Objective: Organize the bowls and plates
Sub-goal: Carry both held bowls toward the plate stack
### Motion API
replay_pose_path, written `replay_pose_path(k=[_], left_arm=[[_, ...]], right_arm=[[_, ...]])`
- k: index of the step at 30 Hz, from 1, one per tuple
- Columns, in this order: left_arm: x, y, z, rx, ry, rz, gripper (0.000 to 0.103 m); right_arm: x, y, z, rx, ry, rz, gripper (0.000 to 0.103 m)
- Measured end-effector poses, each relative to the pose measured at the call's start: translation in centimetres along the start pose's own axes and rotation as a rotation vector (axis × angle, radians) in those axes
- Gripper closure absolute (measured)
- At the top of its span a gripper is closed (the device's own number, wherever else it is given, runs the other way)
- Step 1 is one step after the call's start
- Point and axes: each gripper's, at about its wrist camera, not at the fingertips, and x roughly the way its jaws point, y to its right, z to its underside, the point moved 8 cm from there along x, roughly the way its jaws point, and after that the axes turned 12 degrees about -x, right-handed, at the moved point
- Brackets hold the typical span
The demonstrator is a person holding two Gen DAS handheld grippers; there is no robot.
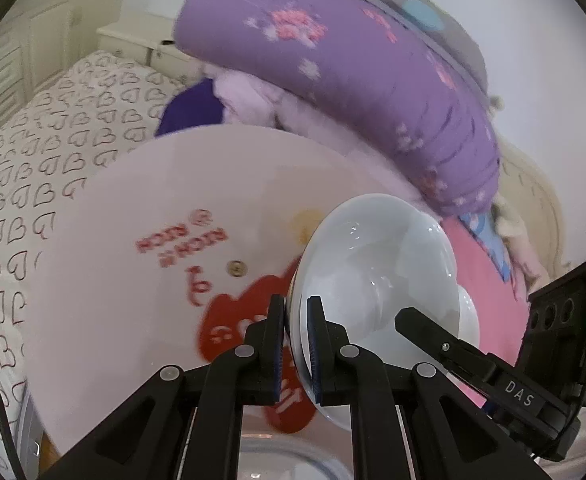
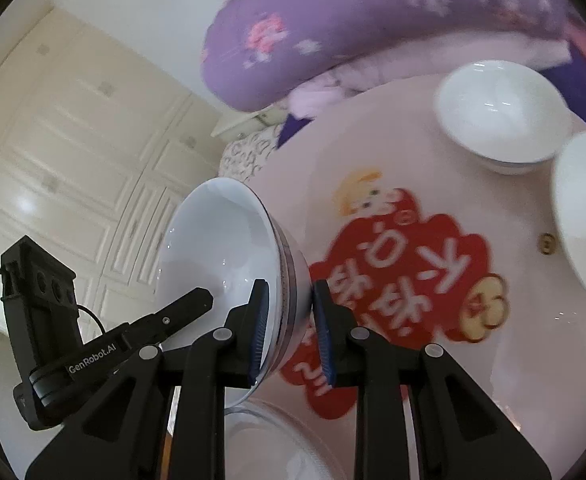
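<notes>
My left gripper [image 1: 296, 344] is shut on the rim of a white bowl [image 1: 377, 284], held tilted on its side above the round pink table [image 1: 133, 200]. My right gripper [image 2: 291, 332] is shut on the rim of a white bowl with a blue band [image 2: 221, 248], also tilted and lifted over the table [image 2: 493, 360]. Two more white bowls stand on the table in the right wrist view, one at the back right [image 2: 497, 112] and one at the right edge [image 2: 585, 216]. A clear glass dish [image 2: 269, 440] lies just below the right gripper; it also shows in the left wrist view [image 1: 277, 460].
The pink table has a red cartoon print [image 2: 397, 280] and a brass centre screw [image 2: 547, 243]. A pile of purple floral bedding [image 1: 333, 60] rises behind the table. A heart-patterned bedsheet [image 1: 53, 140] lies to the left. Cream wardrobe doors [image 2: 73, 140] stand beyond.
</notes>
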Motion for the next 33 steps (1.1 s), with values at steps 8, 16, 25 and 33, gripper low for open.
replay_pose_path(k=[8, 16, 25, 33], left_arm=[[-5.1, -3.8, 0.6, -0.046, 0.046, -0.034, 0.096], [-5.8, -6.8, 1.6, -0.11, 0.029, -0.087, 0.095], [-2.0, -7.8, 0.6, -0.153, -0.027, -0.129, 0.096], [0.3, -8.1, -0.7, -0.17, -0.038, -0.144, 0.096]], right_arm=[[2.0, -5.0, 1.0, -0.106, -0.067, -0.03, 0.08], [6.3, -6.0, 2.5, -0.134, -0.184, -0.04, 0.08], [10.0, -4.5, 3.4, -0.134, -0.273, -0.017, 0.08], [11.5, -4.0, 3.5, -0.131, -0.293, -0.018, 0.08]])
